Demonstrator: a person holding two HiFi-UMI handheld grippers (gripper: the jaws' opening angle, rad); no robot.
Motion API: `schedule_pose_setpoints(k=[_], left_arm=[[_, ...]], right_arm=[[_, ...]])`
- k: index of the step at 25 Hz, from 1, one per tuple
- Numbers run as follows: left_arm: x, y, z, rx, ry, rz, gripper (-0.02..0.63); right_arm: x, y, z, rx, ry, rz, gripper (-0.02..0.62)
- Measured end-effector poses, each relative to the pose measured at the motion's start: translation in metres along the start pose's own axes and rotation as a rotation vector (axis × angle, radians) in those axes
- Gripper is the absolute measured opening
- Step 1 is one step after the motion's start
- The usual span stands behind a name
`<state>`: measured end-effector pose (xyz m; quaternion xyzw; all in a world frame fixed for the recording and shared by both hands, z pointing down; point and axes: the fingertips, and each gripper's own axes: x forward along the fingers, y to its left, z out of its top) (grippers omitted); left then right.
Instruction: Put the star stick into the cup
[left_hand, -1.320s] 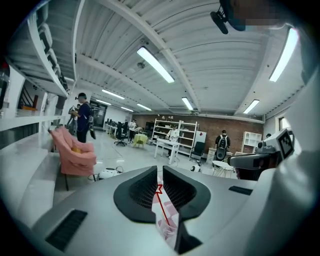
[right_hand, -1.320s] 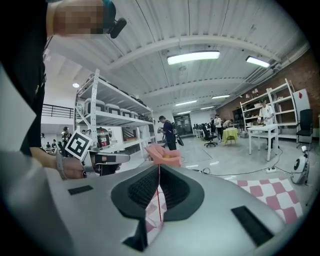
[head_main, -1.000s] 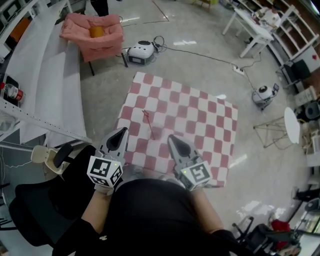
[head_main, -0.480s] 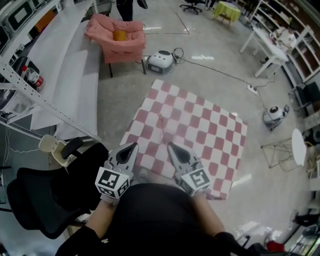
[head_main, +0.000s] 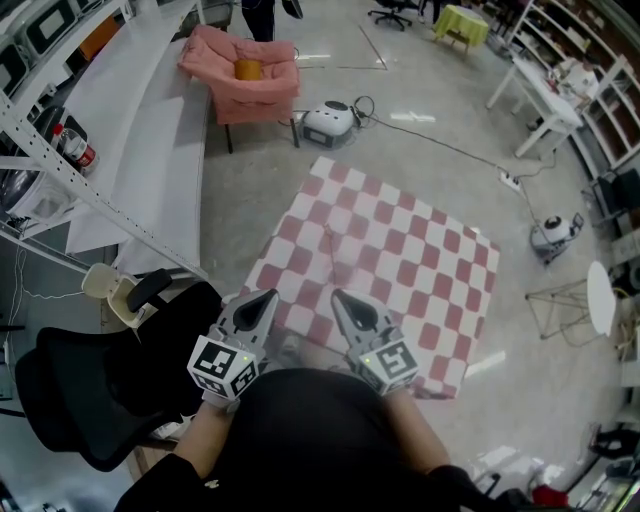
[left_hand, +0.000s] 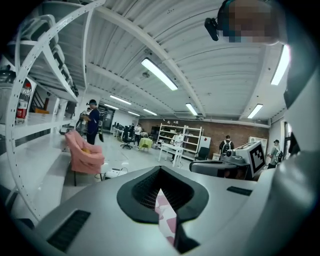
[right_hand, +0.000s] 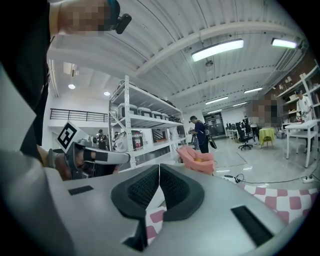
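Two grey handheld grippers sit low in the head view, side by side at the near edge of one pink-and-white checkered cloth (head_main: 420, 260) spread on the floor: left gripper (head_main: 268, 297), right gripper (head_main: 337, 297). Left gripper view: jaws pressed together at the tips, nothing clamped; only a sliver of cloth shows through the gap behind the tips. Right gripper view: same, jaws meeting at the tips and empty, with cloth below. One thin red star stick (head_main: 329, 248), faint and blurred, lies flat on the cloth; it is ahead of both sets of fingertips, roughly on the line between them, nearer the right one, touching neither. Count elsewhere: one pink armchair (head_main: 225, 75) beyond the cloth, with one orange item on its seat; one white round device (head_main: 328, 122) with a cable on the floor between armchair and cloth; one black office chair (head_main: 90, 400) to the person's left.
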<state>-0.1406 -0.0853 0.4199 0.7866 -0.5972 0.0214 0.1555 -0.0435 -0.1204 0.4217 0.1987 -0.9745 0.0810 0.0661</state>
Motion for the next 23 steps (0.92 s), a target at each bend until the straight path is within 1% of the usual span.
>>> schedule_pose_setpoints(k=[3, 10, 16, 23], left_arm=[[-0.001, 0.002, -0.002, -0.024, -0.013, 0.014, 0.041], [0.0, 0.0, -0.008, 0.019, 0.002, 0.032, 0.041], [0.004, -0.005, -0.009, 0.025, 0.008, 0.02, 0.041], [0.008, -0.005, -0.01, 0.02, 0.011, 0.026, 0.041]], right_arm=[[-0.003, 0.006, -0.002, -0.014, 0.004, 0.014, 0.02], [-0.009, 0.005, -0.001, -0.011, 0.005, -0.004, 0.02], [-0.015, 0.002, -0.003, -0.012, 0.004, -0.023, 0.02], [-0.02, -0.004, -0.003, -0.004, 0.007, -0.044, 0.02]])
